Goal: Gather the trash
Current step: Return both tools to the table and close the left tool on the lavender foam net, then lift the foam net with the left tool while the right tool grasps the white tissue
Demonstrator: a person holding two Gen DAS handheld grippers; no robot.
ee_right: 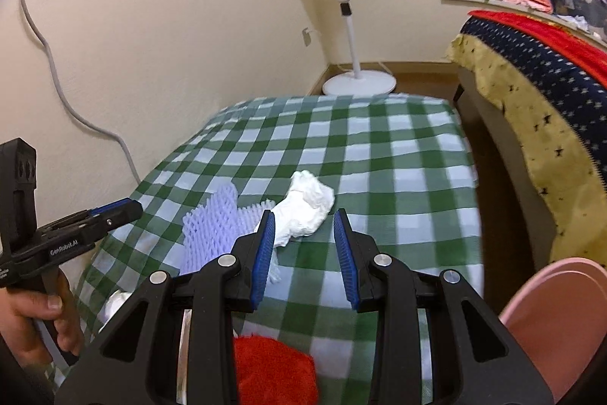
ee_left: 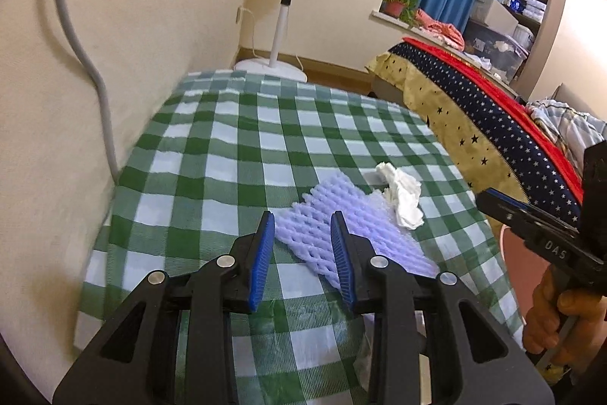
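Worktop (ee_right: 379, 147) under green check cloth, against the wall on its left edge. Trash sits near the front edge toward the right: lilac foam fruit net (ee_left: 341, 226), crumpled white tissue (ee_right: 303, 211) touching it on its right. Pink bin (ee_right: 550, 321) off the front right corner. Left hand-held gripper (ee_left: 303, 249) part open, empty, lined up over the net. Right hand-held gripper (ee_right: 305, 245) part open, empty, tissue just off its left finger. Step looks like approach, pre-grasp. Next: lower each, straddle, close.
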